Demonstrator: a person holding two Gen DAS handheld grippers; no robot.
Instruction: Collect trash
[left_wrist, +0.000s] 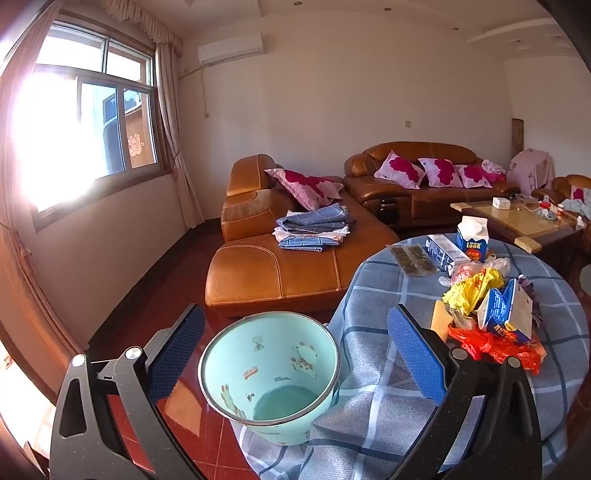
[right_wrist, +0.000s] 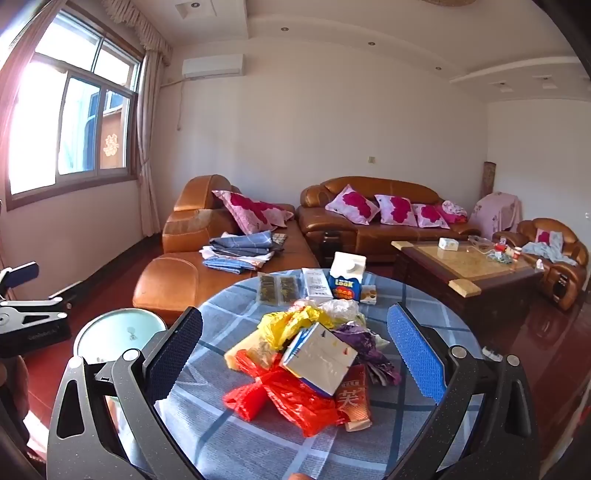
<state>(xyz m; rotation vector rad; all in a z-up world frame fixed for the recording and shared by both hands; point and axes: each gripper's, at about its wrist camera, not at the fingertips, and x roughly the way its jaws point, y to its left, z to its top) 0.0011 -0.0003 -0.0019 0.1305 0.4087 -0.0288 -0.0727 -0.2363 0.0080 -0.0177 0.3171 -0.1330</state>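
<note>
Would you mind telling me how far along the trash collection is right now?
Nothing looks collected yet: the mint bin appears empty. Both the left gripper and right gripper are open, holding nothing. The whole trash pile still sits on the round table.

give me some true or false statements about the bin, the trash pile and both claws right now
1. The pale green plastic bin is empty. True.
2. The left claw is shut on the bin's rim. False: its jaws stand wide open either side of the bin.
3. The blue milk carton marked LOOK stands upright on the round table with the blue checked cloth. True.
4. The right claw grips the crumpled red plastic bag. False: it is open, and the bag lies on the table.
5. A crumpled yellow plastic bag lies in the trash pile. True.
</note>
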